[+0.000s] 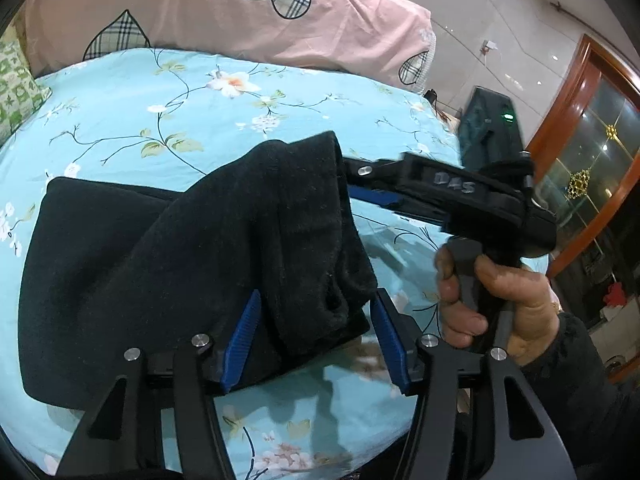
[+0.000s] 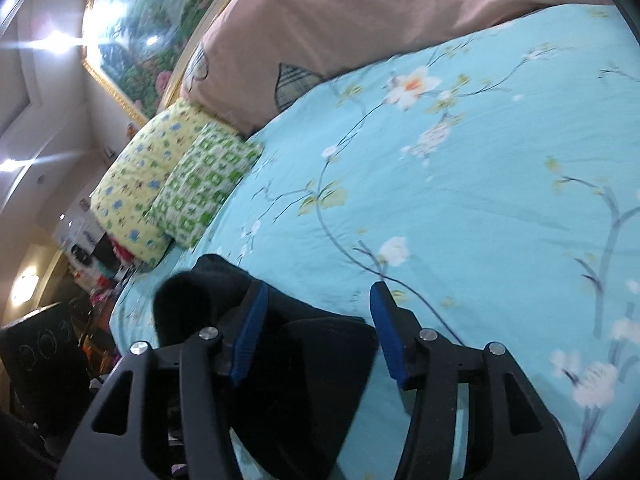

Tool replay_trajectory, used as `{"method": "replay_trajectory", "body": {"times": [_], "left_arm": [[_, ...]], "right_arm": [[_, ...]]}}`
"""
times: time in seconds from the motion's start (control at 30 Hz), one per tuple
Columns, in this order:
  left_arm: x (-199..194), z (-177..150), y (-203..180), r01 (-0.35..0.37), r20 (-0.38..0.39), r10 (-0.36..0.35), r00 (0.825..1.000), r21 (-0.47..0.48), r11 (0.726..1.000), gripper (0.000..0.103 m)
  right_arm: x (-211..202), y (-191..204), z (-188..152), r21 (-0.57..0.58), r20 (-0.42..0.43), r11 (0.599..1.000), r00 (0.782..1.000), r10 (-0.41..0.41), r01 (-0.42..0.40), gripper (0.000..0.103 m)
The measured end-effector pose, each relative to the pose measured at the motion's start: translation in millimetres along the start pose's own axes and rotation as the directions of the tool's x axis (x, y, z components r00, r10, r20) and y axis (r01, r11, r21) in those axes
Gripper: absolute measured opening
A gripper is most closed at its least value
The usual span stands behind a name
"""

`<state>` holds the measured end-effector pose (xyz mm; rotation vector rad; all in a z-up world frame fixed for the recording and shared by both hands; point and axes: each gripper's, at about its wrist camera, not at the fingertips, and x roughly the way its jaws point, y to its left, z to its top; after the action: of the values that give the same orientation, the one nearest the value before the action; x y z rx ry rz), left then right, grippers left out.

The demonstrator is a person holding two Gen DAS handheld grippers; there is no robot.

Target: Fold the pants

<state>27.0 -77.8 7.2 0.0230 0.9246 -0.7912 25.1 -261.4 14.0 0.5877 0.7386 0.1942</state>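
1. black fleece pants [image 1: 192, 264] lie folded in a thick bundle on the bed, over a light blue floral bedsheet [image 1: 248, 120].
2. left gripper [image 1: 316, 340]: blue ribbed pads stand apart, one on each side of the near edge of the pants. the cloth sits between the jaws but fills only part of the gap; pads not pressing on it.
3. right gripper [image 2: 316, 336]: jaws apart. dark cloth lies under and between them; the left pad is just beside a raised fold, the right pad over bare sheet. no grip seen.
4. in the left wrist view the right gripper comes in from the right, its tip at the far upper edge of the bundle; a hand [image 1: 492, 304] in a dark sleeve wraps its handle.
5. pink quilt with plaid hearts [image 1: 240, 8] at the head of the bed; a green-and-white patterned pillow [image 2: 204, 184] touching a yellow patterned pillow [image 2: 136, 184].
6. right wrist view blurred.
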Motion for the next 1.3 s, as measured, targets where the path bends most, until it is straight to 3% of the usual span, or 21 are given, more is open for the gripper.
{"method": "replay_trajectory", "body": {"times": [0.27, 0.53, 0.97, 1.3], "left_arm": [[-21.3, -3.5, 1.1, 0.073, 0.027, -0.073, 0.997, 0.001, 0.997, 0.064], [-45.0, -0.3, 16.8, 0.068, 0.076, -0.066, 0.995, -0.028, 0.997, 0.067], [-67.7, -1.0, 71.0, 0.011, 0.125, 0.007, 0.992, -0.140, 0.990, 0.068], [-76.3, -5.7, 99.9, -0.015, 0.141, 0.044, 0.989, -0.201, 0.979, 0.071]], "right_arm": [[-37.8, 10.8, -10.2, 0.038, 0.093, 0.998, 0.994, -0.063, 0.059, 0.083], [-50.4, 40.9, -18.9, -0.020, 0.105, 0.993, 0.988, -0.113, 0.116, 0.092], [-39.6, 74.2, -38.2, -0.117, 0.059, 0.973, 0.980, -0.191, 0.197, 0.095], [-33.8, 82.9, -45.4, -0.131, 0.040, 0.969, 0.978, -0.206, 0.210, 0.096]]}}
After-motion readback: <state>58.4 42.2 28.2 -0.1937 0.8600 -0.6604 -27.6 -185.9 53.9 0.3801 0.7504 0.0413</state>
